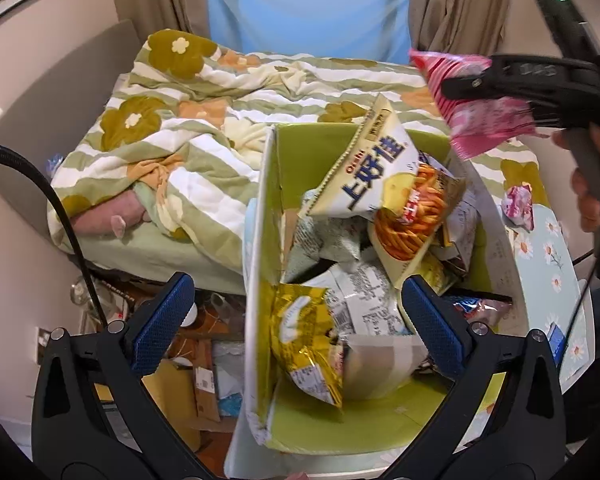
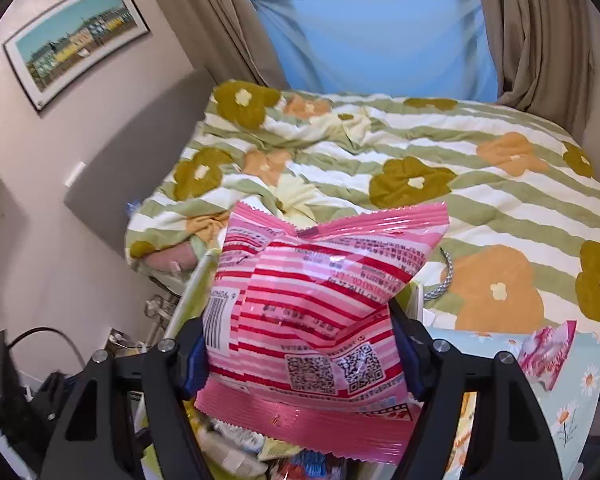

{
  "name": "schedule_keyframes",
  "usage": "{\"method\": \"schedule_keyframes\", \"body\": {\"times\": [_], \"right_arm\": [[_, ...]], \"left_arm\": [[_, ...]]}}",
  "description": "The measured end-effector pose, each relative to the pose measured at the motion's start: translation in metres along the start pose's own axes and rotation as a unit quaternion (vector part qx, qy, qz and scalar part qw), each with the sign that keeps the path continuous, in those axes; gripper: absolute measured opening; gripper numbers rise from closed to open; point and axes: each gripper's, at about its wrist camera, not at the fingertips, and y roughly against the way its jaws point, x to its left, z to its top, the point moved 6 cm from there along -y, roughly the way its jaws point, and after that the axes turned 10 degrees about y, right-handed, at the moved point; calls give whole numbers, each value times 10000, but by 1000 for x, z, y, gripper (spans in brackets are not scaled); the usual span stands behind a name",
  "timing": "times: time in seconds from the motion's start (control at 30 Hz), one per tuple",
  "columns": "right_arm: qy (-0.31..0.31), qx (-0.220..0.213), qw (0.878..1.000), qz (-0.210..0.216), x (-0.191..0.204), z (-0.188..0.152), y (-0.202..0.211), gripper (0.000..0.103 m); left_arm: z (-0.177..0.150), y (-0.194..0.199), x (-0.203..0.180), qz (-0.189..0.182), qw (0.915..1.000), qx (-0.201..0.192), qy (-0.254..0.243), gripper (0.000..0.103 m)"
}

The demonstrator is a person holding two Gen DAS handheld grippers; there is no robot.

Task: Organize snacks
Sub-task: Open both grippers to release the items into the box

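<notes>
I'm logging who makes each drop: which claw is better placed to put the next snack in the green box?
Right. The right claw already grips the pink snack bag and, in the left view, hangs above the green box. The left claw is wide open and empty.

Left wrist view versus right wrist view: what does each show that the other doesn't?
Left wrist only: the open left gripper above the green box, with the yellow bag and white chip bag inside. Right wrist only: the framed picture and the pink bag's QR codes. Both: the right gripper shut on the pink striped bag, and the floral quilt.
</notes>
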Motion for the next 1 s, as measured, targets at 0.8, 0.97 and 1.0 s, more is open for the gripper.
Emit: {"method": "schedule_keyframes", "body": {"times": [0.8,0.97,1.0], "right_arm": [[-119,-763,9970,-39,15,-14,67,103],[-62,-878,9956,-323,7,-31,115,103],[-41,-896,9951,-407,3,-36,126,103]], "left_arm": [[12,34,-5,-20,9994,-268,-237,102],[15,51,-23,-140,9986,-423,-293,102],[15,53,-27,-171,9984,-445,-303,102]]}}
